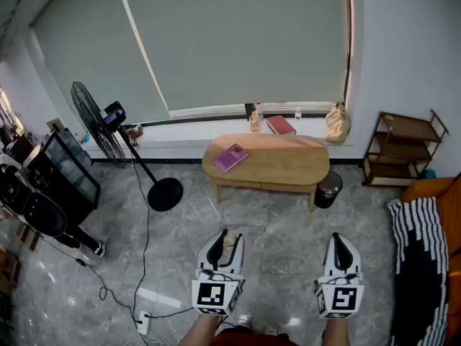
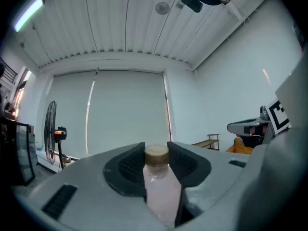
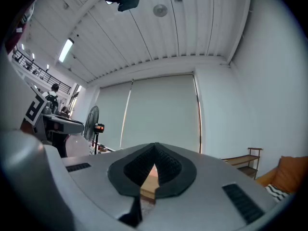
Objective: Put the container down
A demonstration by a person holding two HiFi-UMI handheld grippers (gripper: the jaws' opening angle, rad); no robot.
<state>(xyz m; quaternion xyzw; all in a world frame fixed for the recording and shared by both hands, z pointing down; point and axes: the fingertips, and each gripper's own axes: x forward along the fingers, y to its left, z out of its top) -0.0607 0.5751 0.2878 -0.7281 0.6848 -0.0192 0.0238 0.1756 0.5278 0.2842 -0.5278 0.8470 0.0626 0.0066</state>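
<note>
One container (image 2: 161, 186), its long axis along the jaws and tan cap (image 2: 156, 156) at their tips, is clamped in the left gripper (image 1: 226, 238) at lower centre, the desk (image 1: 281, 158) well apart toward upper centre; the right gripper (image 1: 339, 241) jaws meet, empty.

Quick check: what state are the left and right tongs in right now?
Left tongs: closed on the container, a small capped bottle.
Right tongs: closed, nothing between them.
</note>
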